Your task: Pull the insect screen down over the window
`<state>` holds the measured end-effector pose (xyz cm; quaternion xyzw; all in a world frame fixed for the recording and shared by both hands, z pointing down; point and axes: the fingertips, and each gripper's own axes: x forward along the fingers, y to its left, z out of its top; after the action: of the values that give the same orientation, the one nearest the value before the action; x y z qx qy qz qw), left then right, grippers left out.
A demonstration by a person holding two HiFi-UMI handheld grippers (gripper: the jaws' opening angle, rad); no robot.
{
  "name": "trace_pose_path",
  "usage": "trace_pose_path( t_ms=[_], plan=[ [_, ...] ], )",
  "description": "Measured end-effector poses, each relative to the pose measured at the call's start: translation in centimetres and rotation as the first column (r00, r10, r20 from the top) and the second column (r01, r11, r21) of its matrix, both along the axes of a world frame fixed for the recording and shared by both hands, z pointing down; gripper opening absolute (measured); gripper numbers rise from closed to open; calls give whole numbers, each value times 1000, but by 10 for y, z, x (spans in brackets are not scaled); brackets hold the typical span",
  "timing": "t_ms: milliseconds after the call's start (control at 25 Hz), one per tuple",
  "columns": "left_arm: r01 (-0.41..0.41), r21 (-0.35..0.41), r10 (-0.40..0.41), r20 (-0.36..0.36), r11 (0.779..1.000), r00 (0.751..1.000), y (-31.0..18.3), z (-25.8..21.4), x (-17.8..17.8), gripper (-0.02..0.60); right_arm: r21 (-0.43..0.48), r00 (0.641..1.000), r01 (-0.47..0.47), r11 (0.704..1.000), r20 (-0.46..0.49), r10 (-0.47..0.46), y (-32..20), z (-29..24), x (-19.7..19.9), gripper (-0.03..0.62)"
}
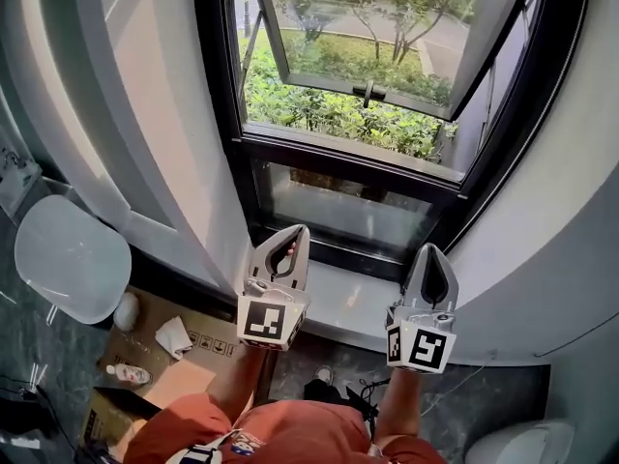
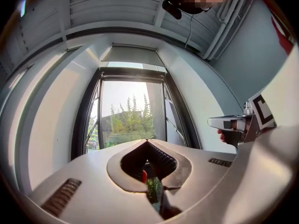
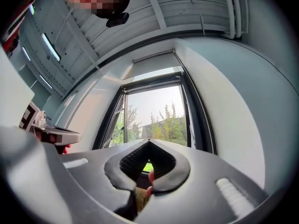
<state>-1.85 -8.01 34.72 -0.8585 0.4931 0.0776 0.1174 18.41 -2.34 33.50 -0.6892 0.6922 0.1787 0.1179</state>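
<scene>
1. The left gripper (image 1: pixel 296 233) and the right gripper (image 1: pixel 430 250) were held side by side in front of the person's chest. Both had their jaws pressed together on nothing, their tips meeting in each gripper view, and both tilted a little upward toward the window.
2. On the floor to the left, below the grippers, lay a cardboard box (image 1: pixel 193 351) with a white cloth (image 1: pixel 174 336) and a small bottle (image 1: pixel 127 373) on it. A white chair (image 1: pixel 68 254) stood beside it. All of these were well apart from the grippers' path.
3. Just beyond the tips ran the window sill (image 1: pixel 338 303), and behind it a fixed lower pane (image 1: pixel 348 211).
4. Above that pane the window sash (image 1: pixel 368 27) stood swung outward, with its handle (image 1: pixel 368 92) at the bottom edge and bushes (image 1: pixel 329 114) beyond.
5. The insect screen (image 2: pixel 133 73) was not drawn down. I took it to be rolled up in the dark bar across the top of the opening, under a pale blind box (image 2: pixel 133 55).
6. That bar lay up and ahead of both grippers, with its long axis level, from side to side. Neither hand looked clearly nearer.
7. Nothing stood between the grippers and the bar. The sash opened outward, so it probably would not block the screen's way down.
</scene>
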Motion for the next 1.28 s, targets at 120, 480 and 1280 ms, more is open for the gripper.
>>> trace_pose_path(
  t_ms=[120, 480, 1280],
  plan=[
    [7, -15, -7, 8, 1000, 1000, -25, 0, 22, 2, 0, 1000, -11, 1000, 8, 11, -24, 3, 24, 9],
    [-1, -9, 1, 9, 1000, 1000, -83, 4, 61, 2, -22, 1000, -12, 1000, 29, 12, -85, 14, 66, 9],
    [-59, -8, 59, -71, 998, 996, -182, -6, 32, 2, -4, 996, -87, 996, -20, 87, -165, -7, 36, 9]
  ],
)
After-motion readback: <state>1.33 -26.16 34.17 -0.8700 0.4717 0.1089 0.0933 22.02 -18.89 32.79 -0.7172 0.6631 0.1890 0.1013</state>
